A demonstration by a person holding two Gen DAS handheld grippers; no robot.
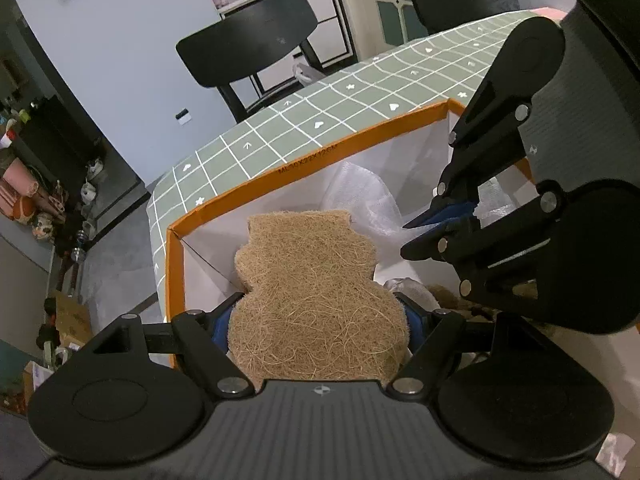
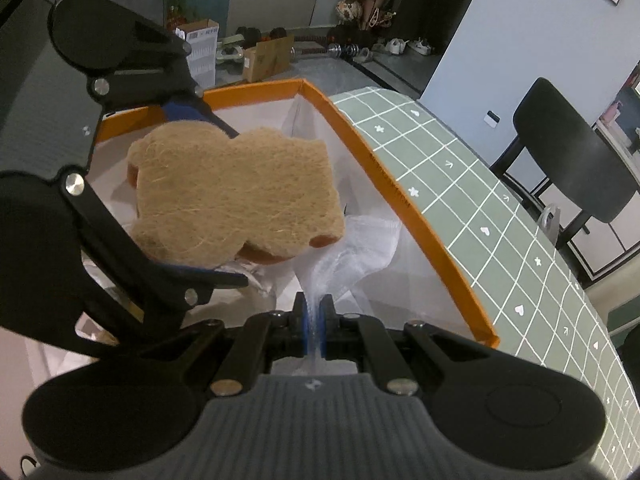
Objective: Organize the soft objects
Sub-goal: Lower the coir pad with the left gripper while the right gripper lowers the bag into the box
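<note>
Left wrist view: left tool (image 1: 320, 320) pinches light, springy fibre sponge (image 1: 316, 296) across its edges; right tool (image 2: 315, 320) nips limp bubble wrap (image 2: 340, 256).

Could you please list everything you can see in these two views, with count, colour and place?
Tan fibrous scrub sponge with orange underside: one, held over the box between the left gripper's fingers.
Clear bubble-wrap sheet: one, whitish, lying in the box, one end pinched by the right gripper.
Orange-rimmed cardboard box with white lining: one, on the table.
Green tablecloth with white grid: one, covering the table.
Black chairs: two, behind the table.
Floor clutter, cartons and dumbbells: several, by the wall.
Left gripper: black with blue pads, wide, closed on the sponge.
Right gripper: black with blue pads, shut on the wrap.
</note>
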